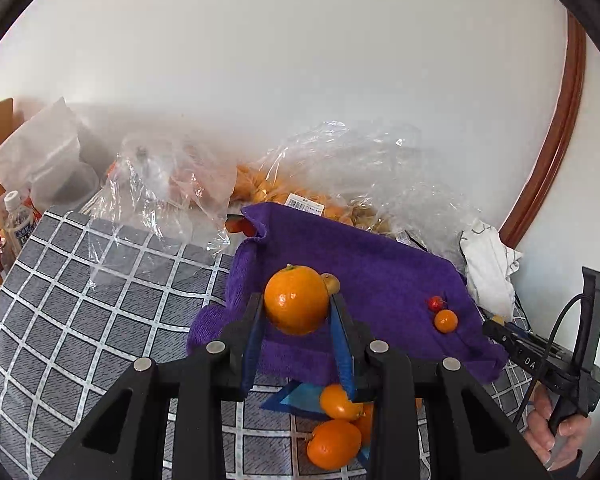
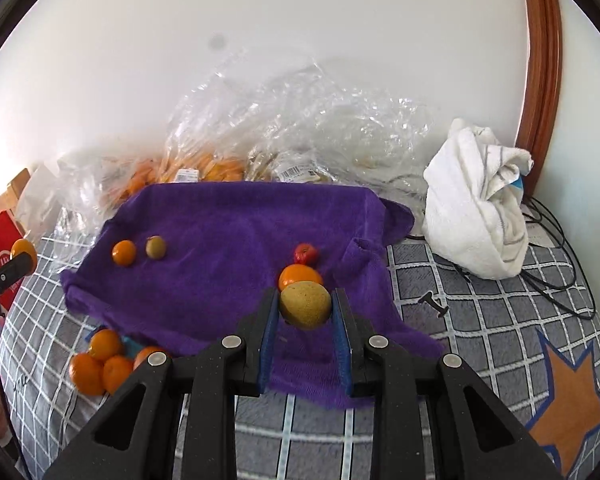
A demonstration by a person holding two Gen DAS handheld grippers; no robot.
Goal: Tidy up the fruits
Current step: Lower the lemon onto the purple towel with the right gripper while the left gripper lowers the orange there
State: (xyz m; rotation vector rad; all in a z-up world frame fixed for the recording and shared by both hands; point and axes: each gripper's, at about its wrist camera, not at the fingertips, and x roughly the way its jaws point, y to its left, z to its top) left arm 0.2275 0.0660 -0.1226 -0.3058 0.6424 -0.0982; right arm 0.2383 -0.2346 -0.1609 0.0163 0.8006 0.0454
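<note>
My left gripper (image 1: 297, 305) is shut on an orange (image 1: 296, 300) and holds it above the left part of the purple towel (image 1: 380, 276). A yellow-green fruit (image 1: 331, 282) peeks out behind it. My right gripper (image 2: 305, 305) is shut on a yellow-green fruit (image 2: 305, 305) above the purple towel (image 2: 228, 232). On the towel lie a small orange (image 2: 124, 252), a green fruit (image 2: 156, 246), a red fruit (image 2: 305, 254) and an orange (image 2: 300, 273). Several oranges (image 2: 100, 362) lie on the checked cloth off the towel's front left corner.
Clear plastic bags of fruit (image 2: 284, 140) stand behind the towel against the white wall. A white bundled cloth (image 2: 480, 204) and black cables (image 2: 556, 256) are at the right. A bottle (image 1: 18, 220) and a red box (image 2: 0, 256) are at the left.
</note>
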